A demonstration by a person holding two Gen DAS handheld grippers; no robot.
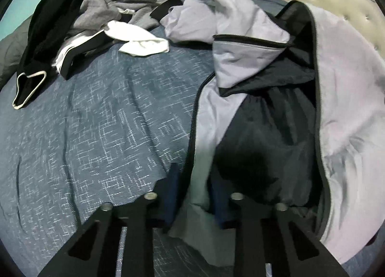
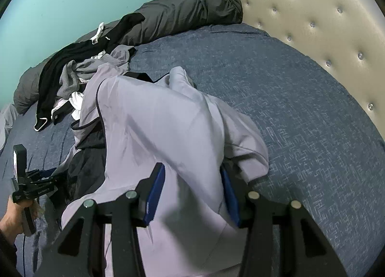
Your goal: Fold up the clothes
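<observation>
A light grey jacket (image 1: 349,98) with a dark lining (image 1: 264,137) and black zipper lies open on the blue bedspread (image 1: 96,132). My left gripper (image 1: 195,187) is shut on the jacket's left front edge, with cloth pinched between its blue pads (image 1: 172,187). In the right wrist view the jacket (image 2: 168,113) is bunched up, and my right gripper (image 2: 192,190) has its jaws wide apart with grey fabric draped between the pads (image 2: 156,190). The left gripper (image 2: 36,183) shows at the lower left there, held by a hand.
A pile of black, grey and white clothes (image 1: 79,19) lies at the far left of the bed. A dark rolled duvet (image 2: 182,14) lies along the teal wall. A cream tufted headboard (image 2: 312,24) stands at the right. Bare bedspread (image 2: 300,108) lies to the jacket's right.
</observation>
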